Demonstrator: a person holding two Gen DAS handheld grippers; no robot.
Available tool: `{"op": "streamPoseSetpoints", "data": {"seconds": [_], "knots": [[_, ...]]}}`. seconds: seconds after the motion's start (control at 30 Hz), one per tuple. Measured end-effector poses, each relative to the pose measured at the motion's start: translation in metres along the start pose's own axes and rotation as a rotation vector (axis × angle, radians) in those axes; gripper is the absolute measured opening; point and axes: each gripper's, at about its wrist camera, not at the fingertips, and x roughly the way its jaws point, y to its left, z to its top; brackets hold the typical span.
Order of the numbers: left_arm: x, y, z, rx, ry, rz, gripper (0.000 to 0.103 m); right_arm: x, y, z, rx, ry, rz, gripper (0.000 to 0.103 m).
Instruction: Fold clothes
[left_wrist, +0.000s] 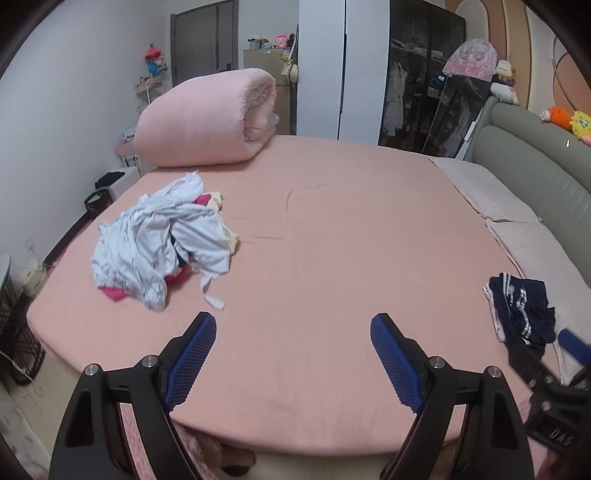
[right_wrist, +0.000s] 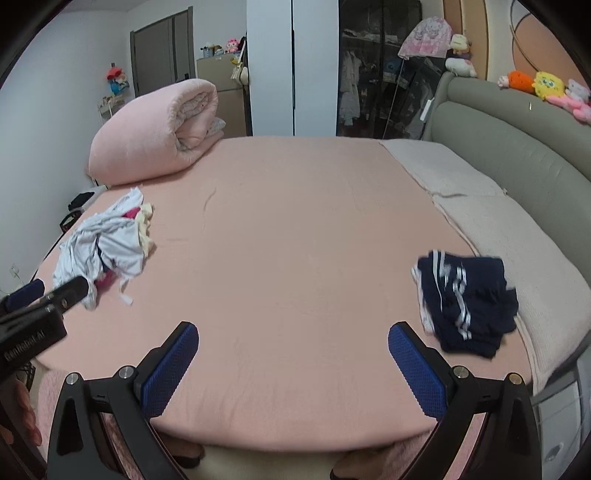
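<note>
- Left gripper (left_wrist: 293, 325): fingers spread wide, nothing between them. It hovers over bare pink bed (left_wrist: 332, 240) at the lower centre of the left wrist frame.
- Right gripper (right_wrist: 293, 334): fingers likewise spread wide and empty, over the near edge of the bed at the lower centre of the right wrist frame.
- Unfolded pile (left_wrist: 162, 240): a crumpled white garment heaped over bits of pink and pale yellow cloth, left of centre in the left wrist frame. Loose tie straps trail toward the near edge. No gripper touches it.
- Navy garment (right_wrist: 469, 299) with white stripes: lies at right of the right wrist frame, by the pale blanket edge, over a sliver of lighter cloth. It looks roughly gathered; whether it counts as folded I cannot tell.
- Rolled pink quilt (left_wrist: 207, 118) sits at the far left corner of the bed, apart from the clothes.
- Judgement: early to middling. At most the navy stack is done; the whole white pile remains, and no garment is in hand.
</note>
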Motion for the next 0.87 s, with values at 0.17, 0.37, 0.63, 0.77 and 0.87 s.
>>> {"op": "streamPoseSetpoints", "data": {"seconds": [0.17, 0.37, 0.63, 0.77, 0.87], "knots": [[-0.008, 0.004, -0.038, 0.018, 0.017, -0.012, 0.086, -0.007, 0.000, -0.036, 0.041, 0.022, -0.012, 0.103], [-0.003, 0.007, -0.067, -0.042, 0.059, -0.066, 0.086, -0.006, 0.012, -0.061, -0.005, 0.059, 0.008, 0.103], [0.007, -0.019, -0.092, 0.026, 0.080, -0.034, 0.086, -0.009, 0.008, -0.069, -0.005, 0.044, -0.051, 0.103], [0.009, -0.020, -0.096, 0.019, 0.085, -0.020, 0.086, -0.006, 0.007, -0.073, -0.004, 0.059, -0.046, 0.103], [0.006, -0.022, -0.099, 0.015, 0.074, -0.002, 0.086, -0.006, 0.005, -0.076, -0.012, 0.062, -0.041, 0.103]]}}
